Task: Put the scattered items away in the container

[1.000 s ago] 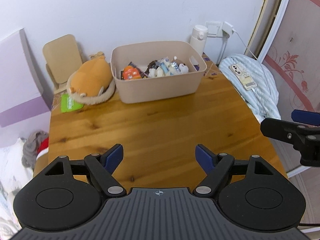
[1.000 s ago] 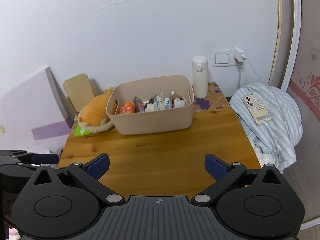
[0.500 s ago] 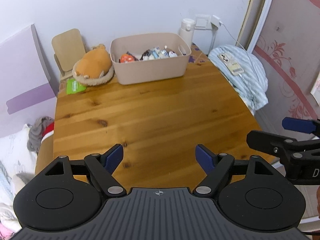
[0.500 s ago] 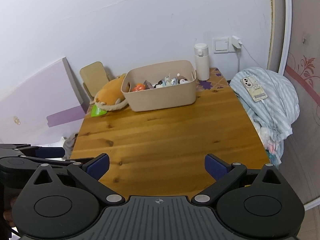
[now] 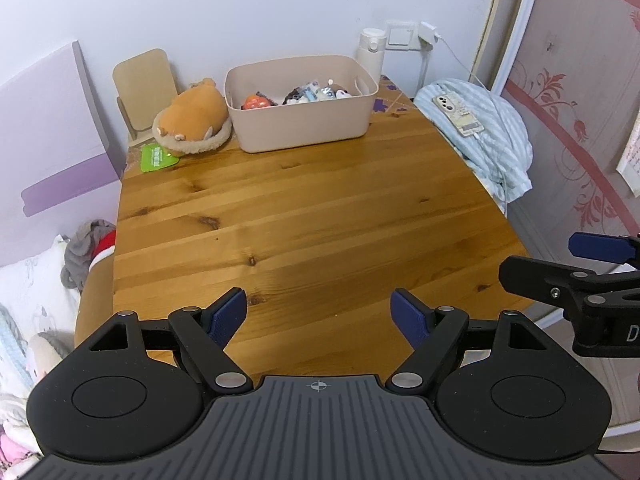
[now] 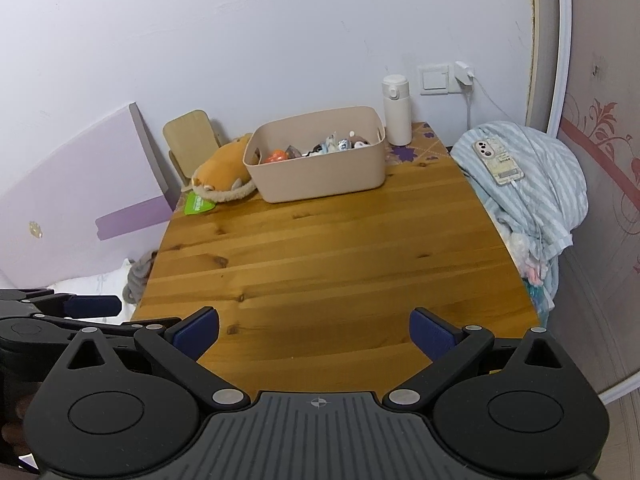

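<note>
Both tongs are wide apart and hold nothing: my left gripper (image 5: pixel 318 314) and my right gripper (image 6: pixel 314 330) hang over the near edge of the wooden table (image 5: pixel 320 208), side by side. The container (image 5: pixel 300 104), a beige plastic bin with rounded corners and smooth walls, stands at the far end, straight ahead of both grippers and well apart from them; its long axis runs across my view. Neither hand looks clearly nearer. Inside it I see small toys (image 5: pixel 298 96), glossy and mixed in colour. The planks between are bare, so I judge the tidying is nearly done. A soft orange plush (image 5: pixel 192 122) lies just beside the bin, at its left.
</note>
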